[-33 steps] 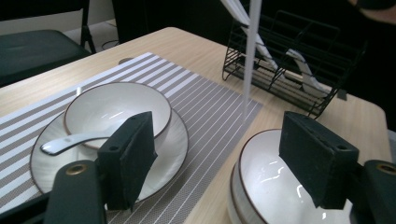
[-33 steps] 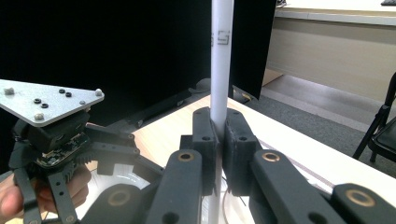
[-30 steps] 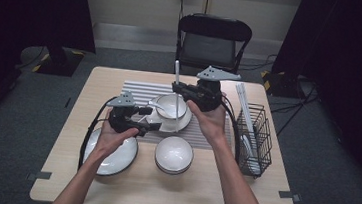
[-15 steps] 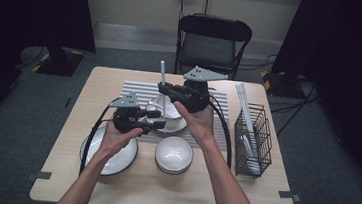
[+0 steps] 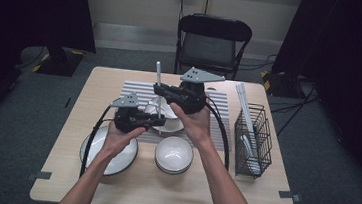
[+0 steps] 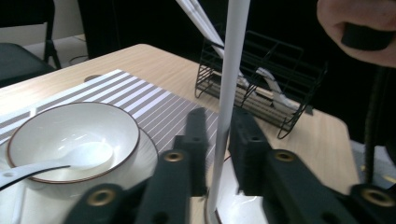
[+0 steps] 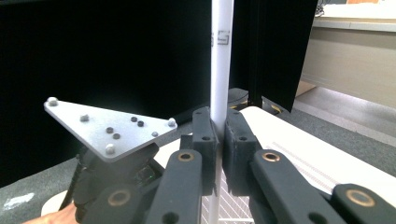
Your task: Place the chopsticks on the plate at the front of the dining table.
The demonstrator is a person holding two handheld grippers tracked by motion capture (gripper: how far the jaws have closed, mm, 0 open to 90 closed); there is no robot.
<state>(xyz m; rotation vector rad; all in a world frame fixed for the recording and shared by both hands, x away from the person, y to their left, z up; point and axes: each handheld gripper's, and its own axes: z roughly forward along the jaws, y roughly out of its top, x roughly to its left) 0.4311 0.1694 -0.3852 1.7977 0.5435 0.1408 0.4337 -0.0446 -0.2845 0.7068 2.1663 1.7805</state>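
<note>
left gripper [image 5: 157,121]: we are holding it low, jaws just closing | right gripper [image 5: 158,89]: we are keeping it higher, jaws clamped

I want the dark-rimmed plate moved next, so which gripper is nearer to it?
Left. The left gripper hovers just above and behind the dark-rimmed plate, shut on the white stick. The right gripper holds that stick higher up, farther back over the striped mat.
</note>
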